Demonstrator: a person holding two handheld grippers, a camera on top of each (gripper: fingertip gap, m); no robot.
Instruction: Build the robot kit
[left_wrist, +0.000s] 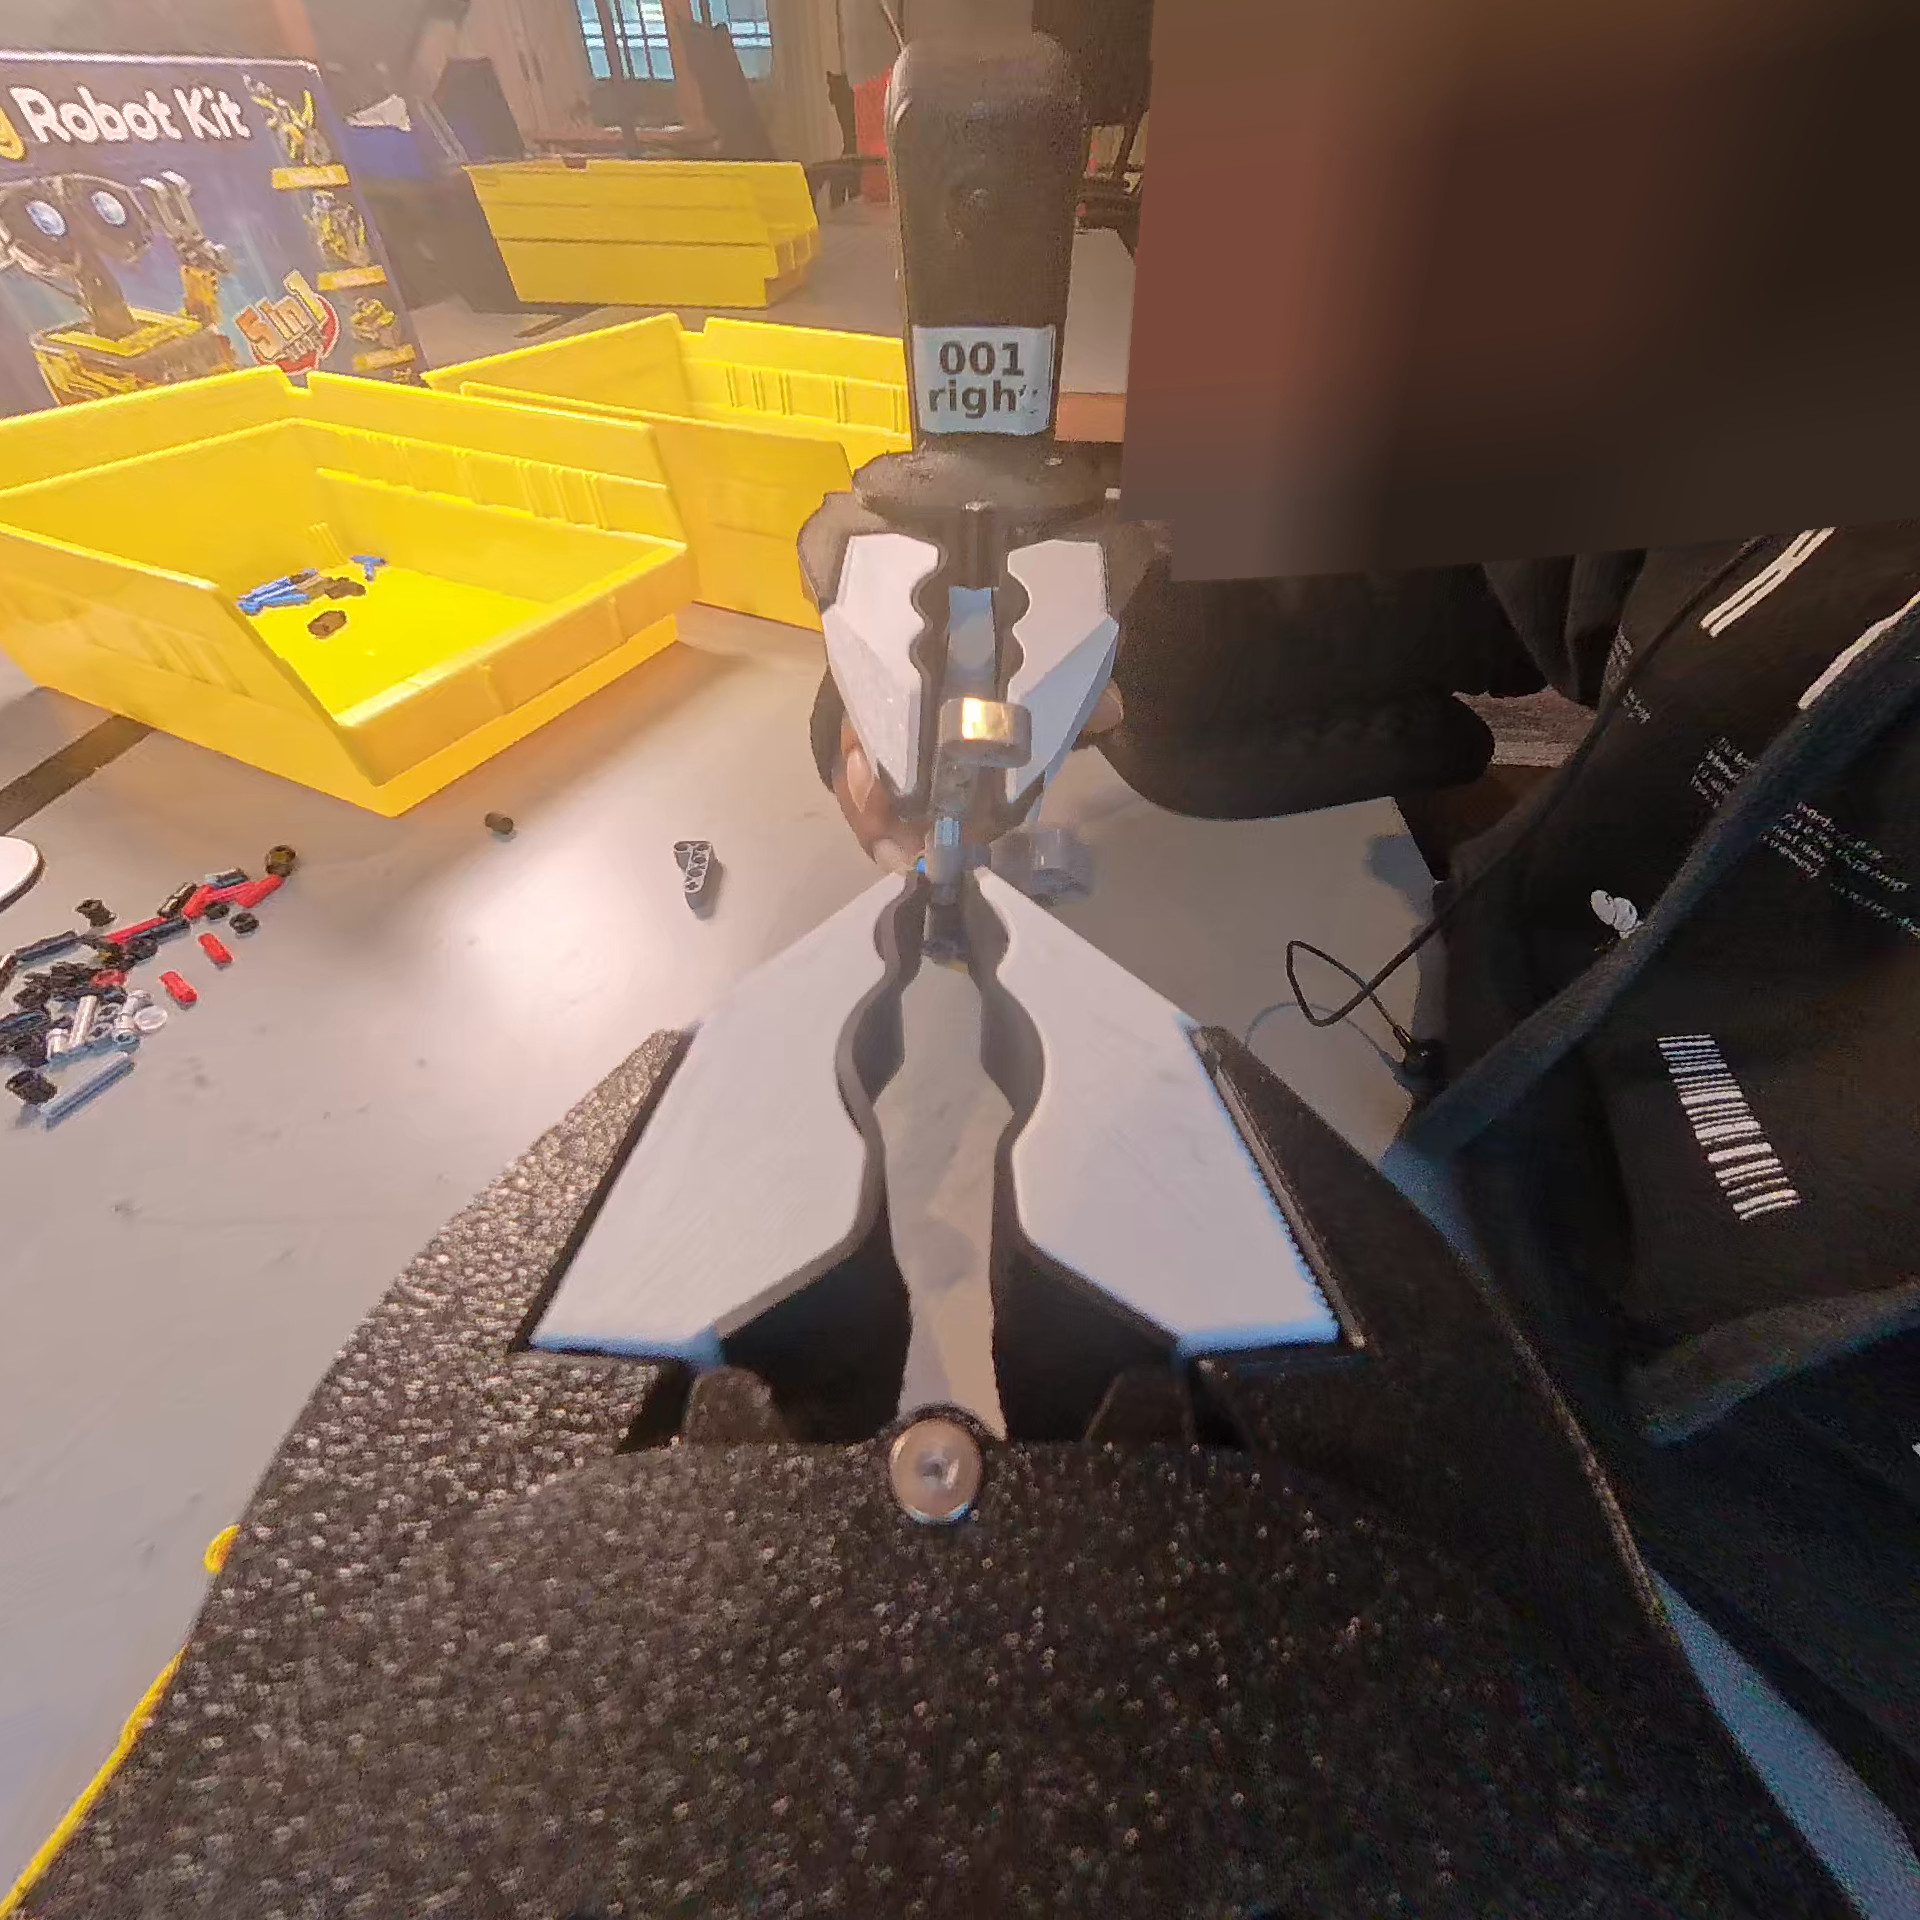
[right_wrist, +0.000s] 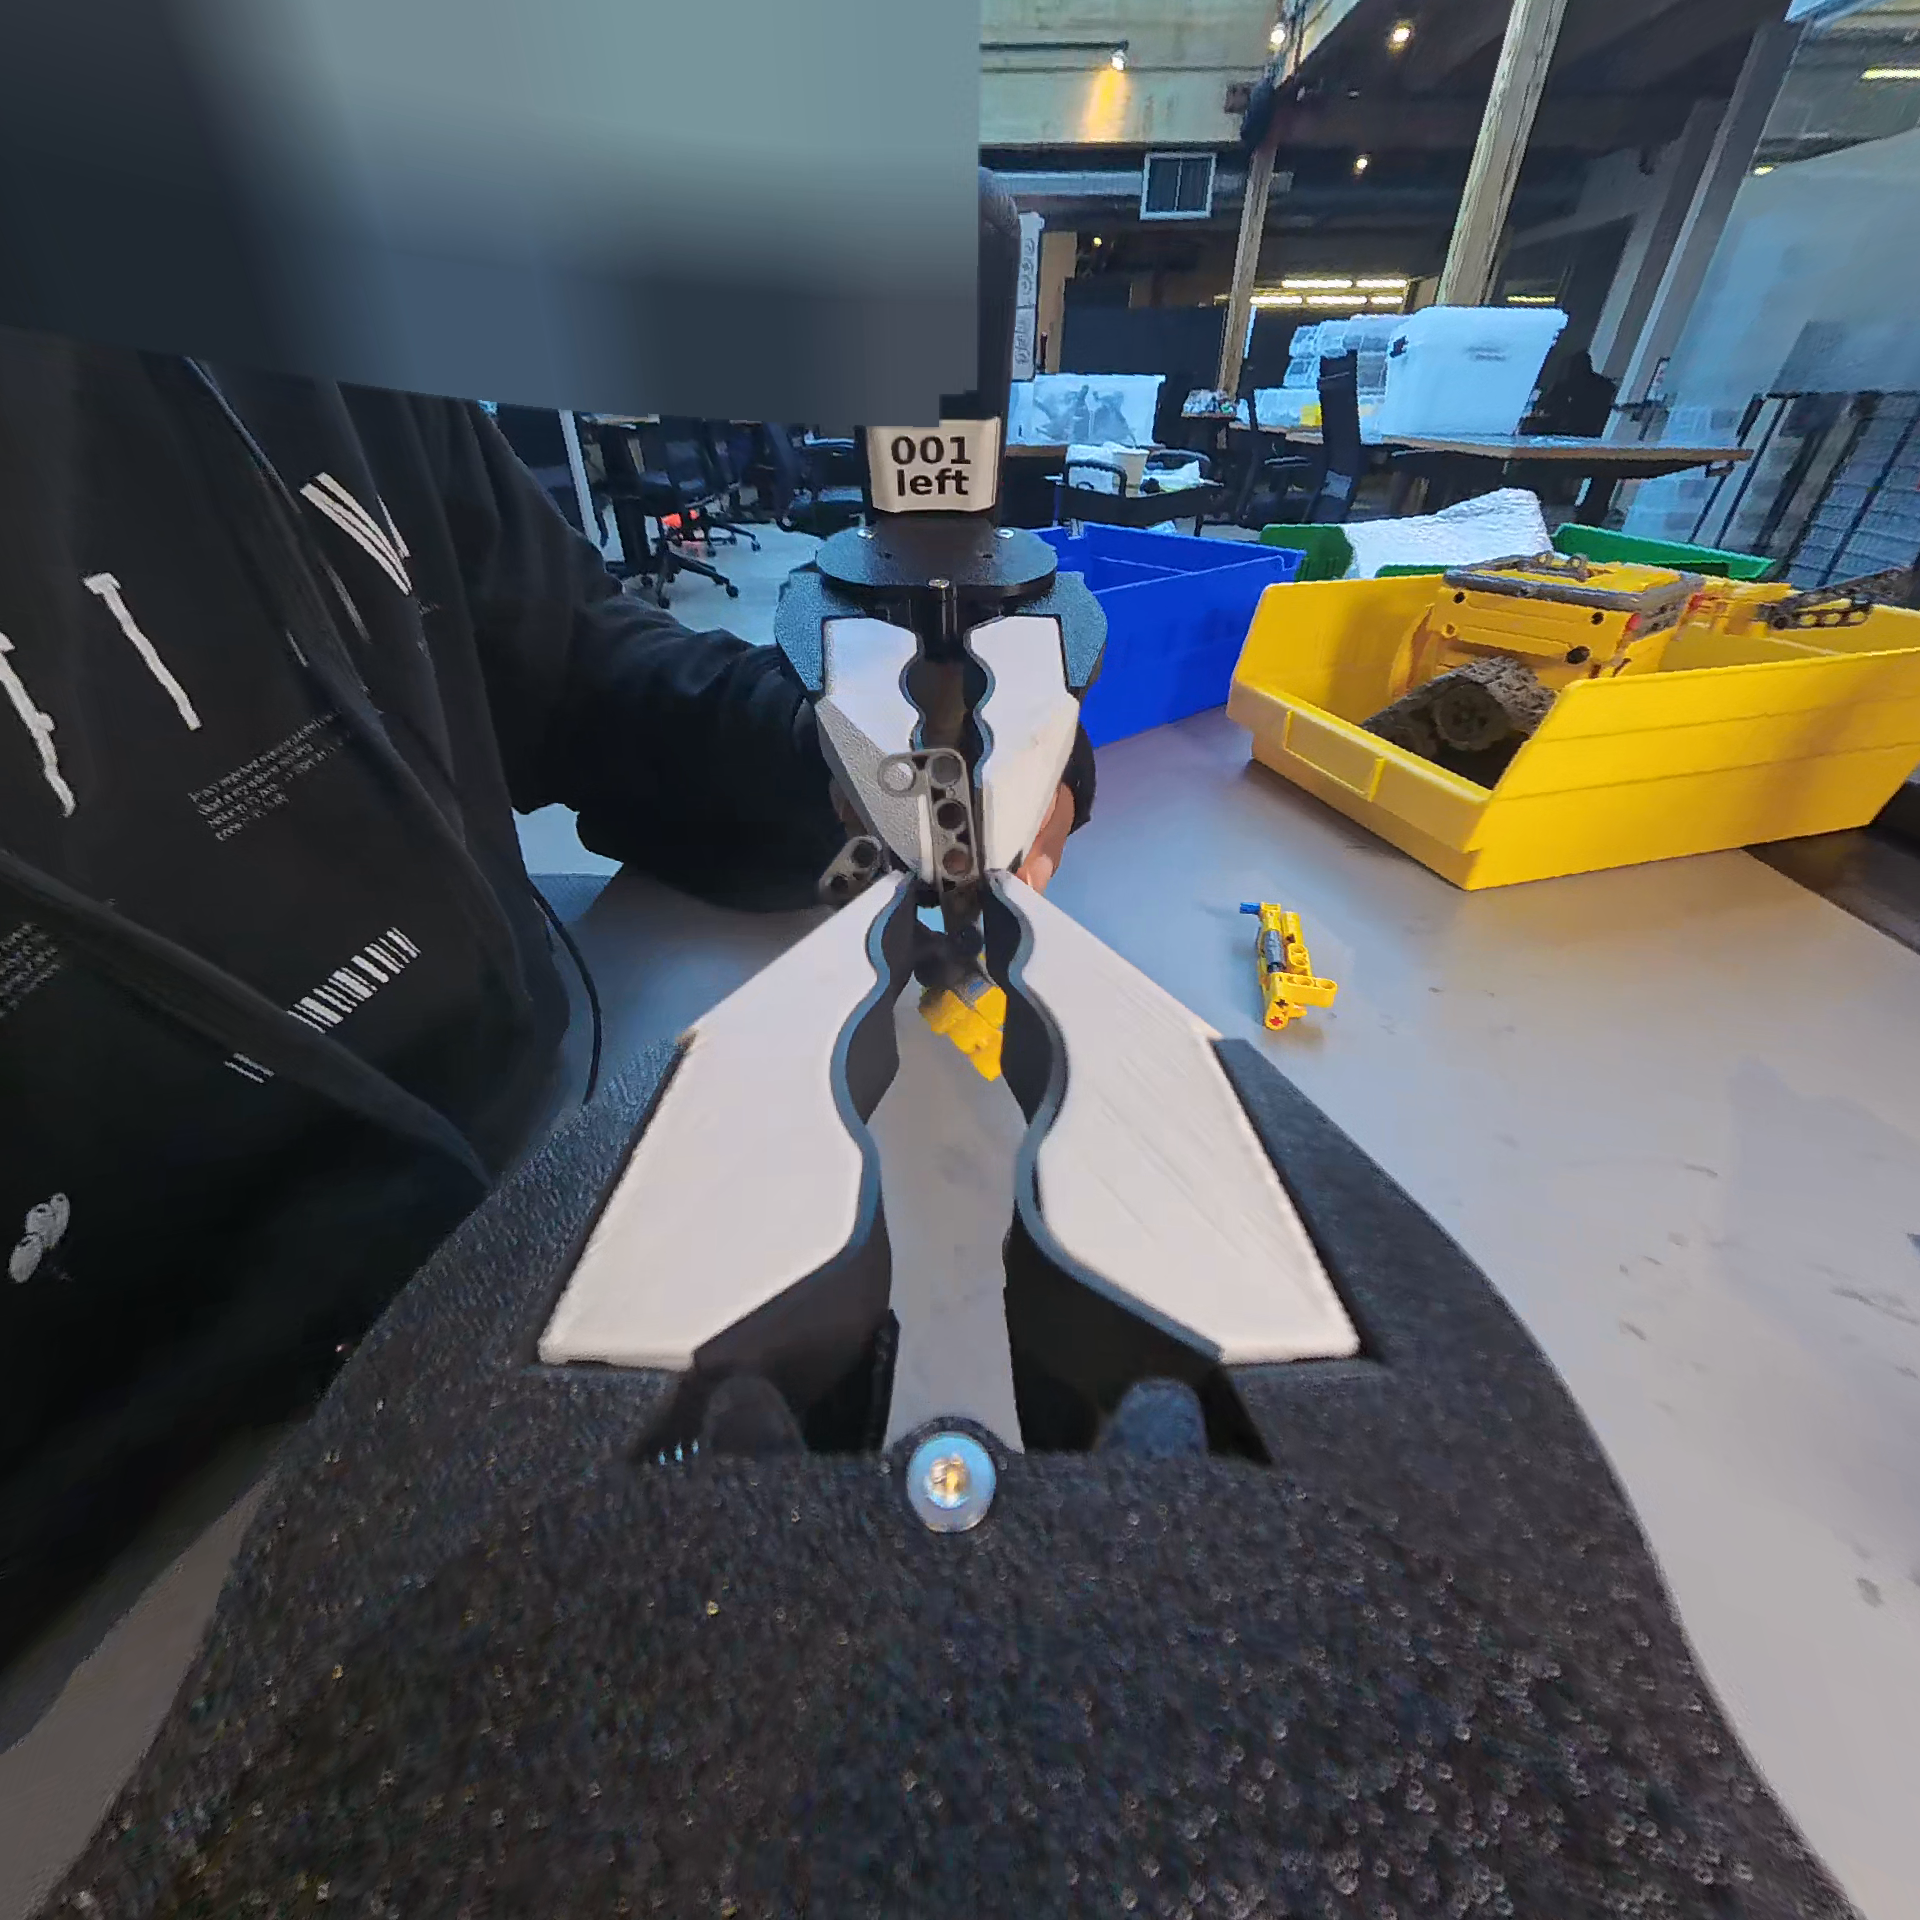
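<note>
My two grippers meet tip to tip above the grey table (right_wrist: 1558, 1195). My left gripper (left_wrist: 940, 899) is shut on a grey perforated beam (right_wrist: 948, 816), which also shows in the left wrist view (left_wrist: 945, 831). My right gripper (right_wrist: 948, 894) is shut on a small yellow part (right_wrist: 971, 1013) with a black connector. The same yellow part shows between the right gripper's fingers in the left wrist view (left_wrist: 982, 719). The beam and the yellow part touch where the tips meet; how they join is hidden. A hand shows behind each far gripper.
A yellow bin (left_wrist: 208, 644) with a few blue and black pieces, more yellow bins and a kit box (left_wrist: 177, 229) stand on the left. Loose small parts (left_wrist: 114, 977) lie nearby. A yellow bin (right_wrist: 1621, 790) holds a tracked model; a small yellow assembly (right_wrist: 1286, 966) lies beside it. A person in black sits close. Left and right tips are no more than a few centimetres apart.
</note>
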